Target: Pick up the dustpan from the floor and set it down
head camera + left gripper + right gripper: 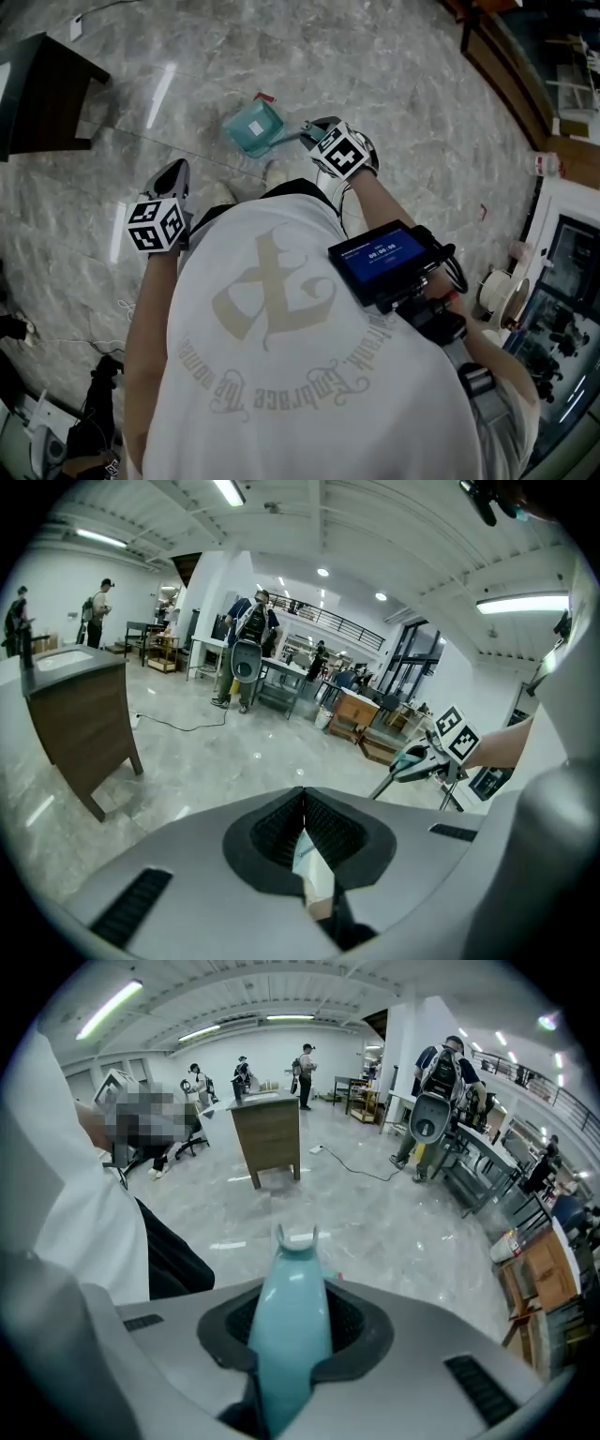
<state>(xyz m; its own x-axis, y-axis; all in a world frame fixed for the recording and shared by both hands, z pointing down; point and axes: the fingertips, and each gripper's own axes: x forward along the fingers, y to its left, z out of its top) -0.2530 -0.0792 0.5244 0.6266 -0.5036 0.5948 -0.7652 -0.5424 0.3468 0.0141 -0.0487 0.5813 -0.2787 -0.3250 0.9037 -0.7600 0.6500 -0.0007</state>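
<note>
**A:** On the left, the left gripper hangs idle. Its jaws are pressed together and grip nothing I can make out.

**B:** In the centre is the teal dustpan, out ahead of the feet over the marble floor. Its handle is clamped in the right gripper.

**A:** So the grasp is made. Whether it's clear of the floor, I can't tell from above.

**B:** I'd call this the carry. Next up: pick a spot, lower it level, then let go.

End of dustpan handle hidden in right claw; pan perhaps behind handle
</note>
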